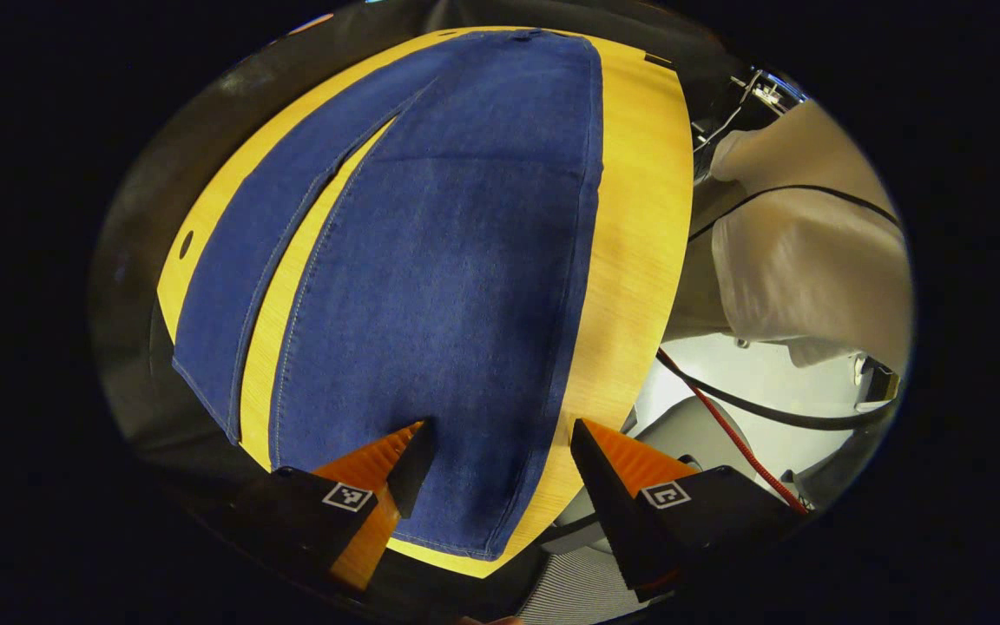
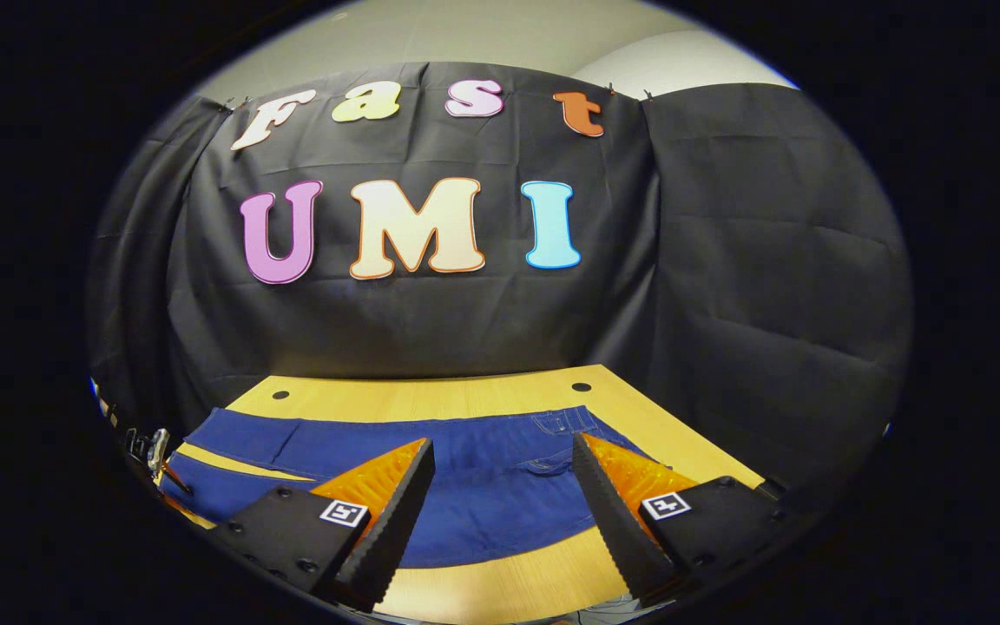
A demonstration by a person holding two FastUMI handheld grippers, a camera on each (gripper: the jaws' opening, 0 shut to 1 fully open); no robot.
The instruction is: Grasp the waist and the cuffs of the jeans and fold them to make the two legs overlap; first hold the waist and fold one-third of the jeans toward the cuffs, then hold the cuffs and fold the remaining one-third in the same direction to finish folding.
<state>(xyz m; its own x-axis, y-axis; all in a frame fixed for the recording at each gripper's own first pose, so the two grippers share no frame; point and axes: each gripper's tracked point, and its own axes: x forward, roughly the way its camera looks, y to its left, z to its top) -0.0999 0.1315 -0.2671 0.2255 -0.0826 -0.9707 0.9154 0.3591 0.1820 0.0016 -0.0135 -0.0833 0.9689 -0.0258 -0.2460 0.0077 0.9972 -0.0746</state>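
Note:
Blue jeans [image 1: 439, 260] lie flat on the yellow wooden table [image 1: 639, 226], legs spread apart with a strip of table between them. In the left gripper view my left gripper [image 1: 500, 451] hovers open above the cuff end of the nearer leg, fingers astride its hem. In the right gripper view the jeans [image 2: 483, 486] lie across the table [image 2: 430, 395], waist and pocket to the right. My right gripper [image 2: 500, 486] stands open over the waist area near the table's front edge, nothing between its fingers.
A person's white sleeve [image 1: 804, 252] reaches in beside the table's right edge in the left gripper view, with a red cable [image 1: 726, 425] and black cable below it. Small holes [image 2: 581, 386] mark the tabletop's far corners. The booth's black cloth wall [image 2: 726, 260] stands behind the table.

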